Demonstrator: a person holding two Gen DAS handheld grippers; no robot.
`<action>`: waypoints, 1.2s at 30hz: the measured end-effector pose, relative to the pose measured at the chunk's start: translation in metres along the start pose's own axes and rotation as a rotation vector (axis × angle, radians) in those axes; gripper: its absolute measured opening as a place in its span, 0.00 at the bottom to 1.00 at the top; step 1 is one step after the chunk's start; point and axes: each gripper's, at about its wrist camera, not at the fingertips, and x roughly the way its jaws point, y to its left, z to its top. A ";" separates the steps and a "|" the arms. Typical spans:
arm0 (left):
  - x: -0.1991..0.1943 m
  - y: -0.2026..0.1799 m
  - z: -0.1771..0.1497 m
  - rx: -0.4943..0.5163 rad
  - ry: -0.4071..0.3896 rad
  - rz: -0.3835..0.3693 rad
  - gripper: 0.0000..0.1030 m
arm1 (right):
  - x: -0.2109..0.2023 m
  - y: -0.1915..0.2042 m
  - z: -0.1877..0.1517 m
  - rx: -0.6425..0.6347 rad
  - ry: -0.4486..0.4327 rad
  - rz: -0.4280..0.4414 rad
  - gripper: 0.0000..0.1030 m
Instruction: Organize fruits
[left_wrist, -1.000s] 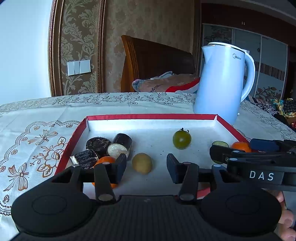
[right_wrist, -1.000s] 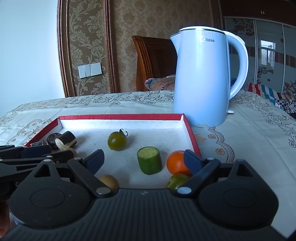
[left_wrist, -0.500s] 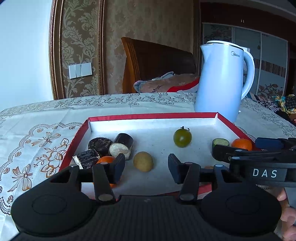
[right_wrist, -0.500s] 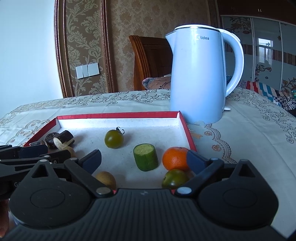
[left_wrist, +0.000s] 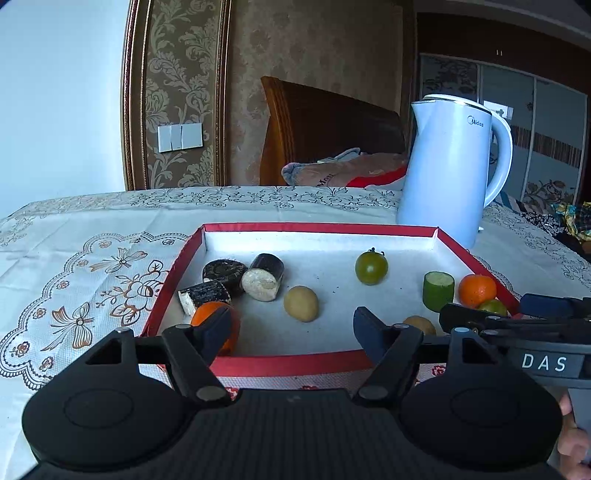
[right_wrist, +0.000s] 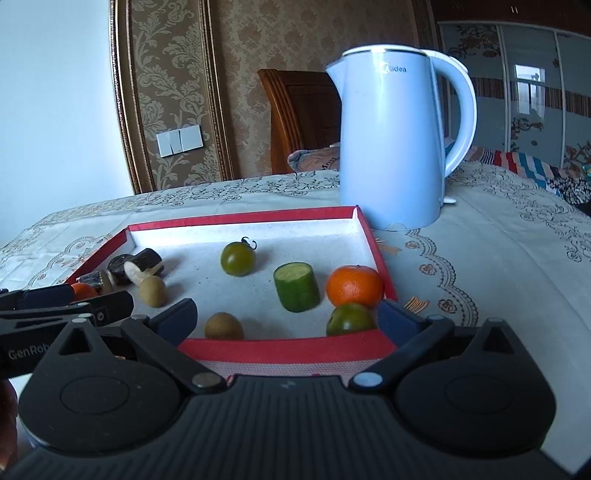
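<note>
A surface under a cream embroidered cloth (left_wrist: 92, 236) carries a pale blue electric kettle (right_wrist: 395, 147) beside a shallow red-rimmed white tray (left_wrist: 295, 363). Inside the tray lie an orange mandarin (right_wrist: 354, 286), a green cucumber chunk (right_wrist: 296, 287) and a green tomato (right_wrist: 237, 258). The left gripper (left_wrist: 291, 328) and right gripper (right_wrist: 288, 317), jaws just widened, gape empty at the tray's near rim.
</note>
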 end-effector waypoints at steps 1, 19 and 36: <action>-0.001 0.000 -0.001 0.002 0.000 0.003 0.71 | -0.002 0.001 -0.001 -0.001 -0.003 0.004 1.00; -0.008 0.003 -0.007 -0.016 0.033 0.038 0.74 | -0.016 -0.003 -0.007 0.043 -0.007 0.040 1.00; -0.017 0.000 -0.011 -0.007 0.041 0.040 0.75 | -0.018 -0.003 -0.009 0.049 0.008 0.057 1.00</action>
